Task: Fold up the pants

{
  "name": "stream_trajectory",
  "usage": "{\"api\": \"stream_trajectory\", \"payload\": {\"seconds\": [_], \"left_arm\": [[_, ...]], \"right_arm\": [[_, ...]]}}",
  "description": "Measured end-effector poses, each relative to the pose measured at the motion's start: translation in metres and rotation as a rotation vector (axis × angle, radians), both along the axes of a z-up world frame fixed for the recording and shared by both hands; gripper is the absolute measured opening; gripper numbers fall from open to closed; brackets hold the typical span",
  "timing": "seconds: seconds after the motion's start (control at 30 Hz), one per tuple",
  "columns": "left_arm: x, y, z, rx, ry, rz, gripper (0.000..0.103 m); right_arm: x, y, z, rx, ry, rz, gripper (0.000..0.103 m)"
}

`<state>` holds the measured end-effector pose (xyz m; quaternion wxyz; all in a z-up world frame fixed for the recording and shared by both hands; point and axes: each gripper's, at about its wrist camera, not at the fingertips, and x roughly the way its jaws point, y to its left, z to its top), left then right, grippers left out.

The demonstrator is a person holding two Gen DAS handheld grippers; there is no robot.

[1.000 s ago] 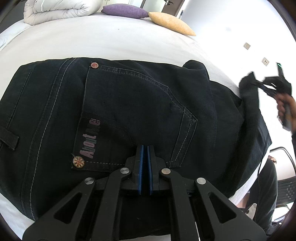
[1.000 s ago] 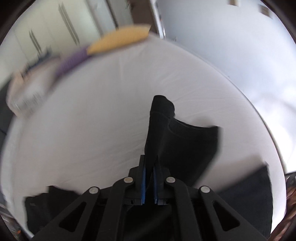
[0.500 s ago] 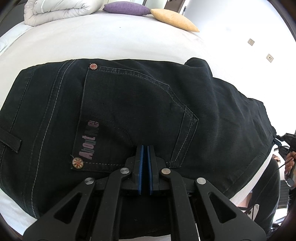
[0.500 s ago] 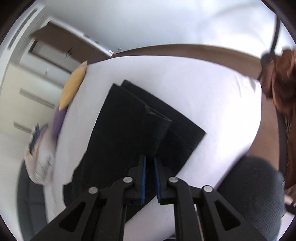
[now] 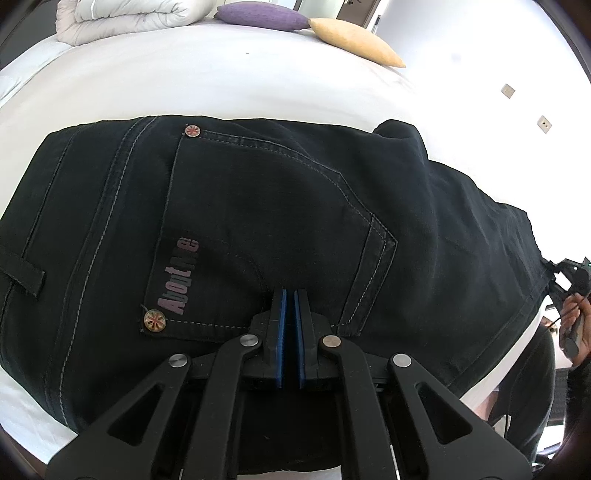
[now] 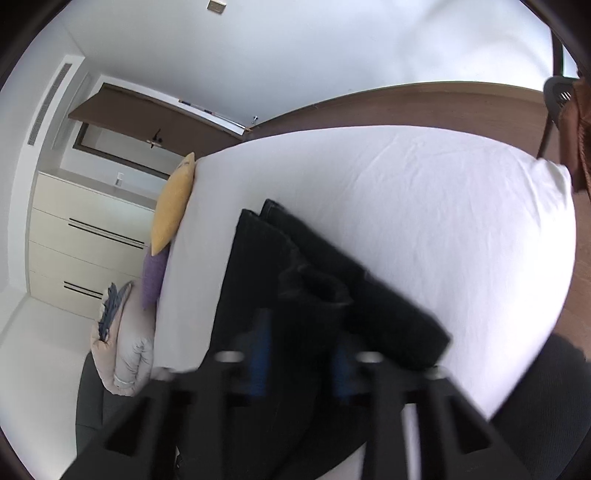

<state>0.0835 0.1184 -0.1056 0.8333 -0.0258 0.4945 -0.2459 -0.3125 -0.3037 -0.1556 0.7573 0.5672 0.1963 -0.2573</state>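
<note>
Two tools work the pants (image 5: 258, 206), which lie flat on the bed (image 5: 221, 74), long axis running seat to hems. Left tool (image 5: 290, 295), narrow with nothing seen between its pads, rests on the seat by the pocket (image 5: 266, 229). Right tool (image 6: 299, 350), farther off at the hems, shows blurred pads apart around the cloth; its jaws have just been closing.

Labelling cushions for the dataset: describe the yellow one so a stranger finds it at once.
Start at the white bed and go to its far edge, past the black pants. Two cushions lie side by side there, next to a rolled white duvet. The yellow cushion is the outer one, pale mustard; its neighbour is purple.
</note>
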Motion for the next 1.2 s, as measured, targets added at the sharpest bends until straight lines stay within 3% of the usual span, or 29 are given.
{"api": "stream_trajectory", "payload": {"seconds": [0.2, 0.77, 1.07, 1.2], "left_arm": [[-0.001, 0.002, 0.003, 0.003, -0.003, 0.001, 0.005], [0.005, 0.004, 0.003, -0.006, 0.004, -0.018, 0.005], [0.005, 0.025, -0.002, -0.083, 0.01, -0.021, 0.005], [0.003, 0.033, -0.004, -0.11, 0.0, -0.012, 0.005]], "right_arm": [[-0.009, 0.013, 0.009, -0.091, 0.072, 0.011, 0.007], [-0.028, 0.016, 0.012, -0.157, 0.145, 0.027, 0.006], [-0.021, 0.016, 0.015, -0.201, 0.162, 0.039, 0.007], [-0.009, 0.006, 0.026, -0.277, 0.27, 0.055, 0.008]]}}
